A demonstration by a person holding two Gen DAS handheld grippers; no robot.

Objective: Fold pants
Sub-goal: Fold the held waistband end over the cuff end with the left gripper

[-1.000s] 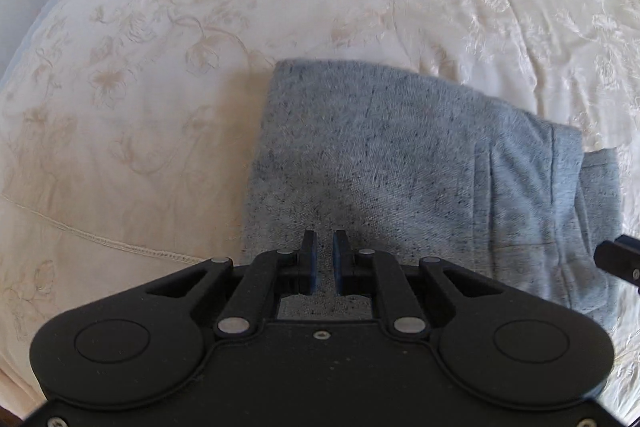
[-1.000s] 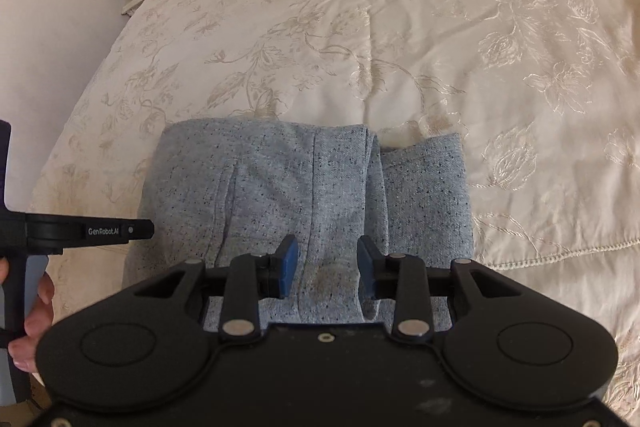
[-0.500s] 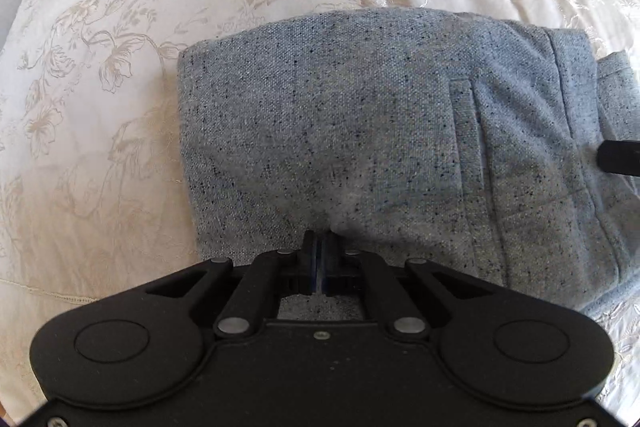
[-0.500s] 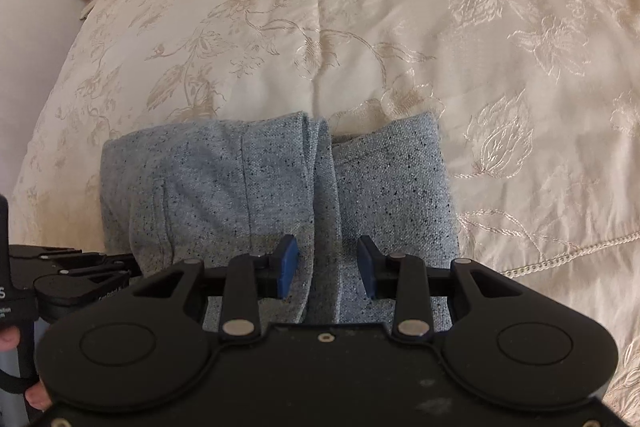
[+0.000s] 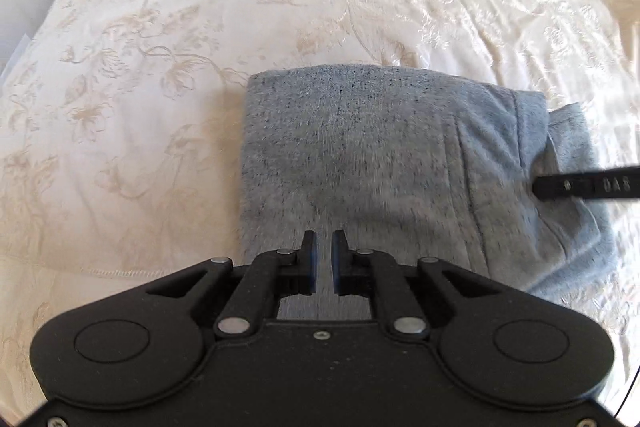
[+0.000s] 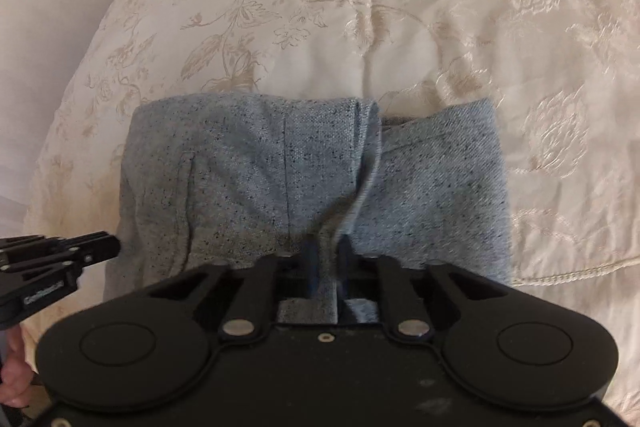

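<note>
Both claws are seen low over the folded gray pants (image 5: 380,163), which lie on a bed with a cream flowered bedspread (image 5: 160,67). The biggest change is at the right claw (image 6: 326,259): half a second ago it was spread wide above the cloth, and its jaws have just been closing. Now a ridge of the top layer's edge is pinched between its blue pads, near the front of the pants. The left claw (image 5: 324,263) was pressed tight half a second ago and its jaws have just been opening a little. A thin gap is seen between them now, and no cloth is held there. The picture from that side is blurred. It looks like the pants are let go on the left, so the next fold can be pulled by the right side.
</note>
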